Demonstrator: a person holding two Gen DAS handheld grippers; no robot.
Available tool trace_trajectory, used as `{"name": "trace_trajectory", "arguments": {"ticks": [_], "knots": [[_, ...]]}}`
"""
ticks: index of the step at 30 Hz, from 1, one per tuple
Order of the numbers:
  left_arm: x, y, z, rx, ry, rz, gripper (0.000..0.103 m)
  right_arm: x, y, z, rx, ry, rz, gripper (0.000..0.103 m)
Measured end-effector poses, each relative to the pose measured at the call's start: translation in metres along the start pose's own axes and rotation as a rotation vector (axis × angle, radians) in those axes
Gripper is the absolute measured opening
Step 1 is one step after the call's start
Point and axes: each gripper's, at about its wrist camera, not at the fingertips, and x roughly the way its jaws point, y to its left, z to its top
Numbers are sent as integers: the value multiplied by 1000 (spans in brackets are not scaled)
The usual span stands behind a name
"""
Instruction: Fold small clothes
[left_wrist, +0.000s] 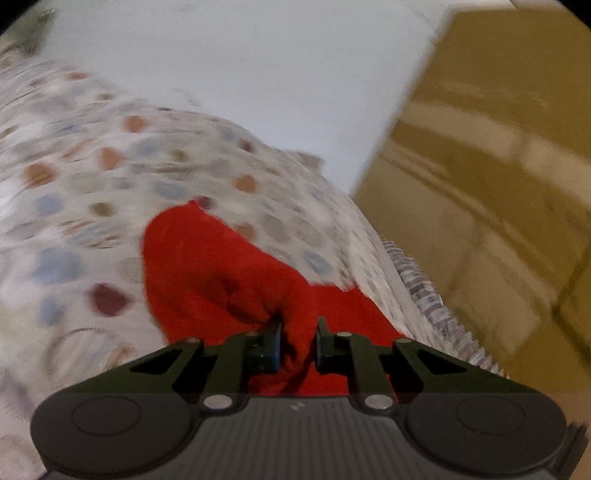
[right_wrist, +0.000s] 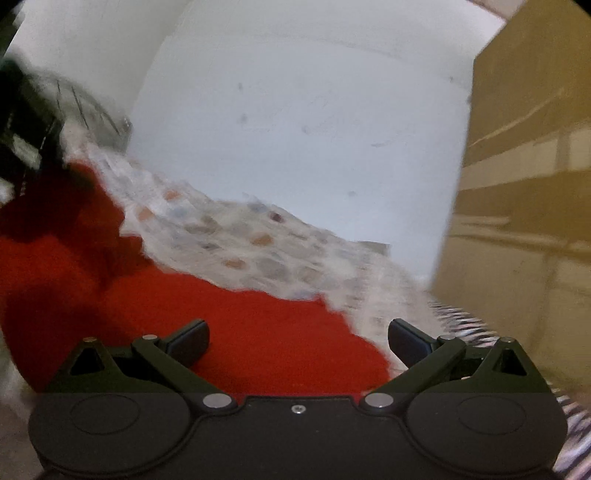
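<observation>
The red garment (left_wrist: 207, 266) lies rumpled on the spotted bedspread, one bunched fold apparently lifted off it.

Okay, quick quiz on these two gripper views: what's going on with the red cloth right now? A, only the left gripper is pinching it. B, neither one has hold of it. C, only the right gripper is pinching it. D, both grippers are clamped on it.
A: the left gripper has a fold of the red cloth bunched between its nearly closed fingers, while the right gripper hangs wide open above it, gripping nothing.
</observation>
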Motion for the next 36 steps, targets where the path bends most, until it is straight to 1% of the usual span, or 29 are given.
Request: {"name": "trace_trajectory", "arguments": {"ticks": [2, 4, 6, 8, 10, 11, 12, 13, 14, 15, 17, 19, 21, 24, 27, 29, 31, 33, 34, 35, 36], "knots": [[25, -20, -11, 77, 59, -10, 15, 0, -3, -4, -7, 11, -3, 103], [42, -28, -21, 105, 103, -9, 15, 0, -10, -12, 31, 24, 12, 102], [43, -33, -27, 140, 90, 12, 15, 3, -13, -17, 77, 37, 27, 102], [36, -28, -27, 122, 78, 3, 15, 9, -11, -20, 97, 35, 33, 102], [30, -21, -24, 92, 75, -10, 18, 14, -11, -22, 132, 37, 38, 102], [25, -18, -23, 87, 66, -13, 29, 17, -12, -23, 157, 41, 41, 102], [20, -16, -22, 86, 56, -21, 46, 18, -13, -26, 180, 46, 44, 102], [16, -15, -21, 84, 42, -29, 56, 19, -14, -27, 199, 49, 45, 102], [12, -14, -20, 85, 23, -34, 74, 19, -14, -27, 216, 52, 45, 102], [6, -15, -20, 94, 0, -34, 87, 19, -14, -28, 228, 54, 44, 102], [-4, -19, -21, 128, -47, -6, 95, 18, -14, -29, 238, 57, 45, 102], [-15, -24, -24, 172, -95, 19, 98, 16, -14, -29, 234, 58, 46, 102], [-30, -26, -30, 201, -160, 29, 103, 15, -14, -29, 227, 59, 49, 102], [-49, -23, -36, 198, -234, 74, 102, 15, -13, -29, 222, 59, 52, 102], [-70, -7, -46, 124, -280, 135, 102, 13, -14, -30, 230, 60, 51, 102], [-79, 10, -57, 48, -282, 166, 102, 12, -14, -31, 236, 61, 51, 102], [-79, 31, -69, -43, -235, 195, 102, 13, -15, -31, 242, 63, 52, 102], [-73, 54, -78, -164, -175, 210, 102, 14, -15, -32, 248, 66, 55, 102], [-70, 65, -82, -229, -153, 201, 102, 14, -15, -31, 251, 66, 56, 102], [-67, 76, -86, -305, -126, 179, 102, 14, -15, -31, 252, 69, 58, 102], [-65, 83, -88, -360, -114, 155, 102, 15, -15, -31, 252, 73, 60, 102]]}}
